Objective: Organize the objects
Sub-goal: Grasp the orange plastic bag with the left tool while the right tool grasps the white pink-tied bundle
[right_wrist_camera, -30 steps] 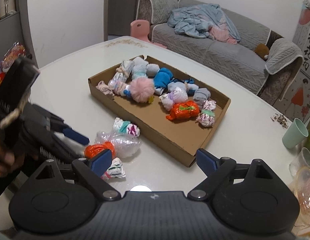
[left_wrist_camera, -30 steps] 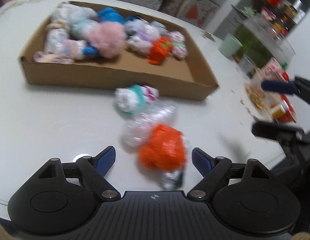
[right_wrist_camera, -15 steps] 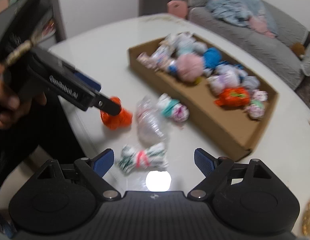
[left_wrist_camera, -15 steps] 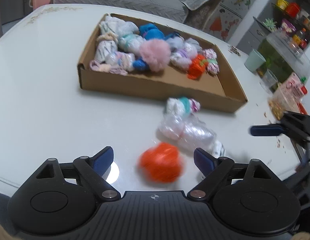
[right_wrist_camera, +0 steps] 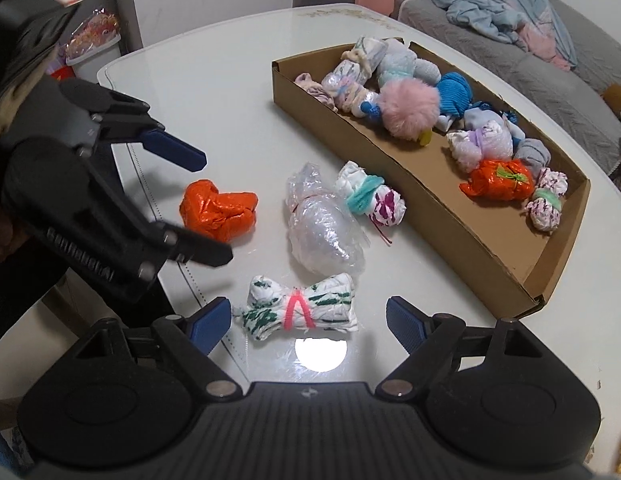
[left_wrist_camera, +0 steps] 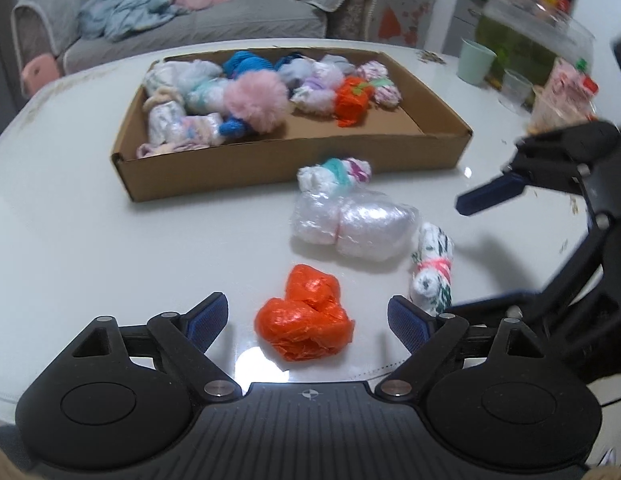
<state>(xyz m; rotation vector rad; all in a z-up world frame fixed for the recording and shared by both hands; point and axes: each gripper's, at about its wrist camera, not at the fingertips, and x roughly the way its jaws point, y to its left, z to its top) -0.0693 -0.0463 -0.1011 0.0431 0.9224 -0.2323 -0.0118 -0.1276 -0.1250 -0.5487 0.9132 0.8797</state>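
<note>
- We judge the sorting well along: the cardboard tray (right_wrist_camera: 450, 216) at 1 o'clock in the right wrist view already holds a crowd of bundles, among them a pink pompom (right_wrist_camera: 408, 109) and an orange wrapped one.
- Four pieces remain on the white surface (right_wrist_camera: 214, 92), outside the tray: the orange bag bundle (left_wrist_camera: 304, 316), the clear plastic bundle (left_wrist_camera: 350, 224), the teal-banded bundle (left_wrist_camera: 334, 174) just beside the tray's near wall, and the green-patterned bundle (right_wrist_camera: 300, 312) tied with a pink band.
- Our left claw (left_wrist_camera: 308, 320) stands wide, closing slightly, with the orange bag bundle lying between its pads at 12 o'clock; neither pad touches it, so nothing is held.
- Our right claw (right_wrist_camera: 308, 320) is also wide and closing, straddling the green-patterned bundle at 12 o'clock; the left pad is close to the bundle's end, but we see no pressing contact yet.
- What is left, as we read it: grip each bundle and carry it into the tray.
</note>
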